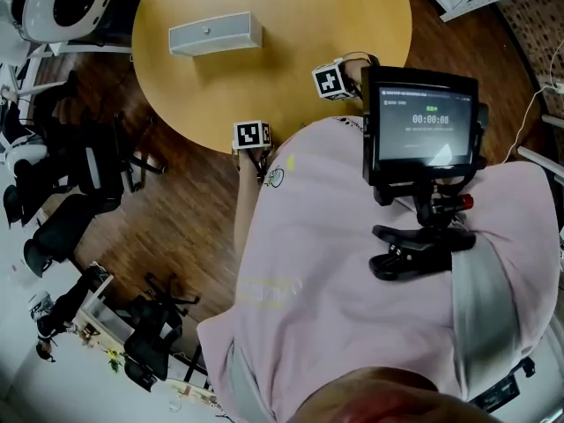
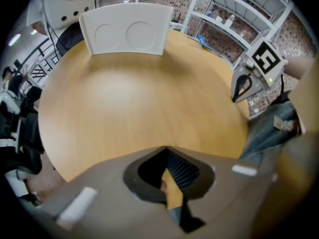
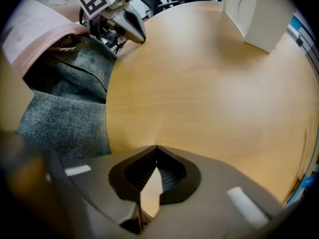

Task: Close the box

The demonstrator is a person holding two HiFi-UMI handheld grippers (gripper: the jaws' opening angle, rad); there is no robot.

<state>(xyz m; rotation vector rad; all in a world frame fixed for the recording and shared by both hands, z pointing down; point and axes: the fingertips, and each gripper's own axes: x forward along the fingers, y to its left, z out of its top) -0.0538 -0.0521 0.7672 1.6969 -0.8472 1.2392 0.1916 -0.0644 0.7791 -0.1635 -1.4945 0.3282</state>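
Blond-wood round counter [image 1: 291,51] fills the top of the head view, w/ dark plank floor [image 1: 176,227] around it and black office chairs [image 1: 79,179] at L. A person in a pink shirt [image 1: 326,280] is at the counter's near edge, a small monitor [image 1: 423,126] on a black clamp [image 1: 414,254] mounted at chest. The white box [image 1: 214,33] sits alone on the counter's far-L part, well apart from both tools. In the L gripper view it shows a broad white face w/ two round impressions, standing upright toward the far side. Whether its lid is up or down can't be told.

Both tools hover at the near edge, just off the person's front, each topped w/ a marker cube [image 1: 251,135]. L tool [image 2: 166,148]: jaws together, tips meeting, nothing between them, pointed across bare wood toward the box. R tool [image 3: 156,147]: jaws likewise pressed tip to tip, holding nothing, aimed over the counter w/ the box at upper R of its view. Each tool's view catches the other one beside the person's grey trousers [image 3: 65,103].
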